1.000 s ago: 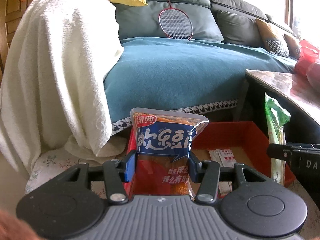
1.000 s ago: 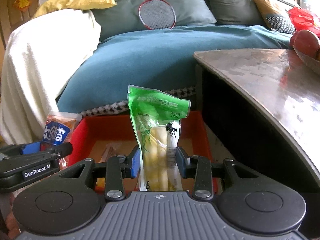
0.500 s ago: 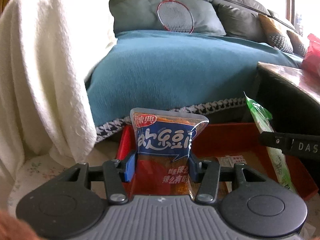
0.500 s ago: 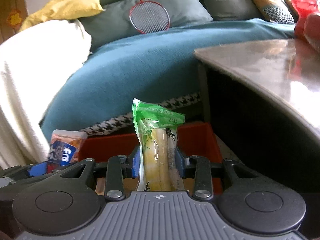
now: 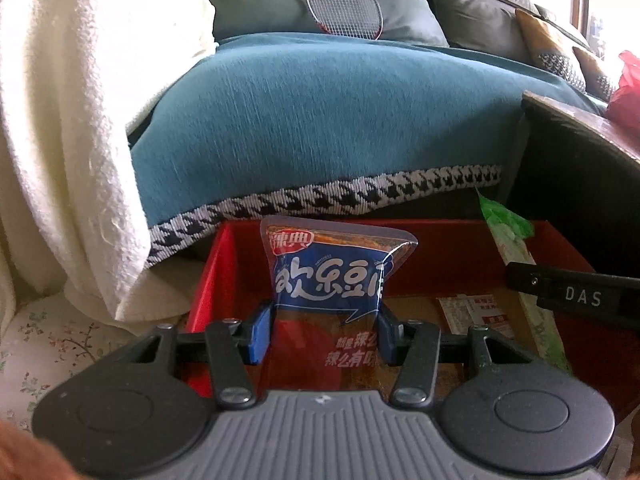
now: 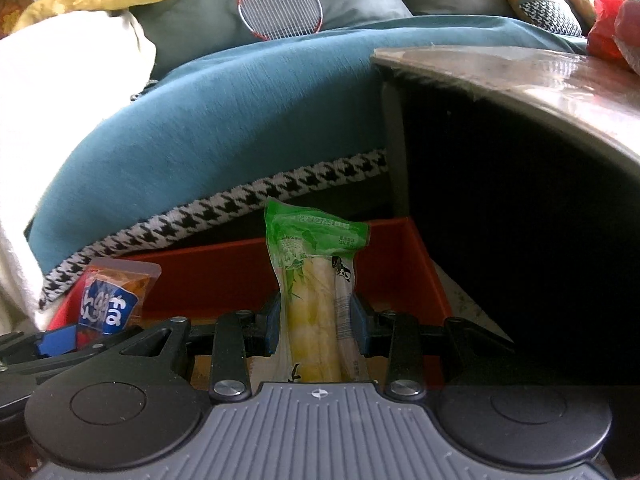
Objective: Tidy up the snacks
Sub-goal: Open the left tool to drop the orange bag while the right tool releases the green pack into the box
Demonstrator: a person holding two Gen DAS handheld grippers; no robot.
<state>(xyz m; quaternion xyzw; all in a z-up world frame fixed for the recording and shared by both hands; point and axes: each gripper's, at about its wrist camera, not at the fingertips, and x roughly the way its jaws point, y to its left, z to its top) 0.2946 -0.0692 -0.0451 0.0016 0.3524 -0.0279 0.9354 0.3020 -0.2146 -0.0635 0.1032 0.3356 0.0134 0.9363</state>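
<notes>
L hand-held gripper (image 5: 324, 334) clamps blue pack (image 5: 332, 280) | btm hidden | red box (image 5: 216, 272) floor mostly occluded

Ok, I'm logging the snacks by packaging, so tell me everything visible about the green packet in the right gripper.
The green packet is a slim, glossy plastic pouch: green printed top with a crimped, slightly bent seal, clear lower half showing pale yellow stalks like bamboo shoots, and a barcode strip on one side. It stands upright, pinched at mid-height by the right gripper, whose blue pads press both sides. It hangs over the red box; its bottom end is hidden.
</notes>
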